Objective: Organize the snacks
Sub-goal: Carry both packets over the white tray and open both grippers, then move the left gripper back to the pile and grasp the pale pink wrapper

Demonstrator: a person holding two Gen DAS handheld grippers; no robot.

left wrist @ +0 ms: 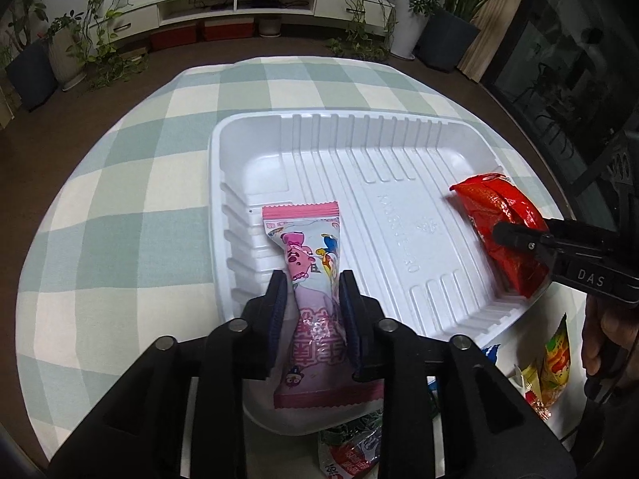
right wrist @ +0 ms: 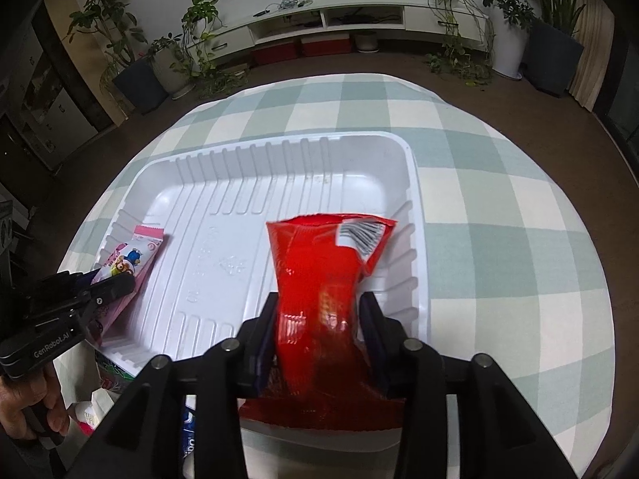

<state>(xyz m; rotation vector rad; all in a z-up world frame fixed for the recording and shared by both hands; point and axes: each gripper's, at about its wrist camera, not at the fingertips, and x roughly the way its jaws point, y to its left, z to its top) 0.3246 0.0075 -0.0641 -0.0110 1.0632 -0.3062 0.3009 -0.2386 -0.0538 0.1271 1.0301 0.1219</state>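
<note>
A white ribbed plastic tray [left wrist: 359, 139] [right wrist: 279, 159] lies on the checked tablecloth. My left gripper [left wrist: 313, 295] is shut on a pink cartoon snack packet [left wrist: 311, 255] and holds it over the tray's left side; the packet also shows in the right wrist view [right wrist: 135, 255]. My right gripper [right wrist: 317, 315] is shut on a red snack bag [right wrist: 319, 263] and holds it over the tray's right side; the bag also shows in the left wrist view [left wrist: 503, 219], with the right gripper [left wrist: 515, 235] on it.
Several loose snack packets lie on the cloth by the tray's near edge: a yellow one [left wrist: 553, 367], a red and white one [left wrist: 351, 451], a blue one [right wrist: 189, 435]. The round table's edge [right wrist: 559, 183] drops to a dark floor. Potted plants [right wrist: 127, 68] stand beyond.
</note>
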